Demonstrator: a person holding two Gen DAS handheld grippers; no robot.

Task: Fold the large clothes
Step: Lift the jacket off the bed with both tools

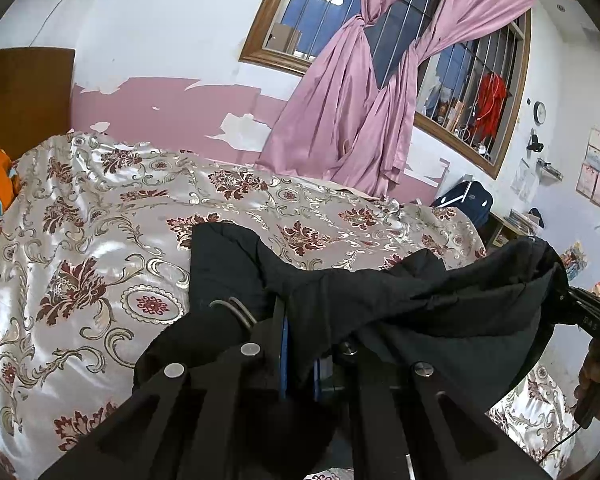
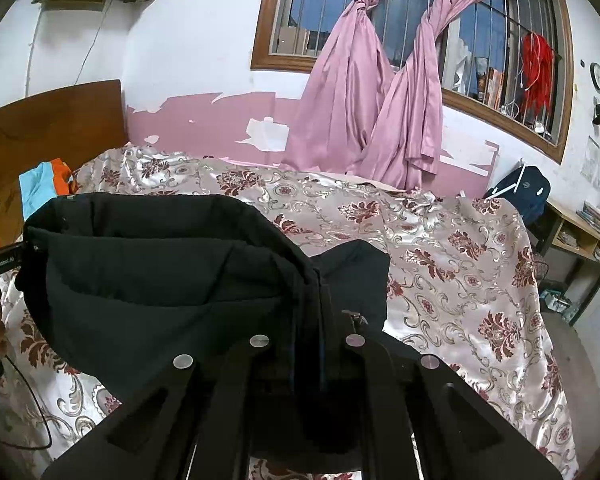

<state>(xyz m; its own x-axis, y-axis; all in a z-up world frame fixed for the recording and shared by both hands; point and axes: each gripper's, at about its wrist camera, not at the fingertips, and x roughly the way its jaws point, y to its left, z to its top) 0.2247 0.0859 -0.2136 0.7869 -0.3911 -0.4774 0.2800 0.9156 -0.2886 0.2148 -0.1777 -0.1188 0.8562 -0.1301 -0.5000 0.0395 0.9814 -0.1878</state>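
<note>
While the black garment (image 1: 400, 300) hung in the air above the bed (image 1: 80, 240), each of its two upper corners was pinched in a gripper. I took this for the spread-and-lay step of the fold: cloth lifted and stretched, not yet flat.

Places, all relative to the bed, left to right:
- Headboard end: one small heap of orange and blue cloth (image 2: 46, 186), lying on the cover, well apart from the garment.
- Left gripper (image 1: 296, 332): jaws closed down to a slit on a gathered edge of the garment, over the near side of the bed. A metal ring or buckle (image 1: 236, 310) on the fabric sat just beside the fingers.
- Between the grippers the garment sagged in a slack band, clear of the cover in the middle as far as I could judge.
- Right gripper (image 2: 316, 320): likewise clamped tight on black fabric, nearer the foot of the bed.
- Beyond the far side of the bed: pink curtains (image 2: 380, 100), knotted, at the barred window.

Counts: garments in hand, one; grippers, two, both gripping; curtains, two; heaps of other clothing, one.

Next move, my judgement: draw the two hands apart until the band was taut, then lower both together so the garment landed flat on the cover, keeping clear of the heap.
</note>
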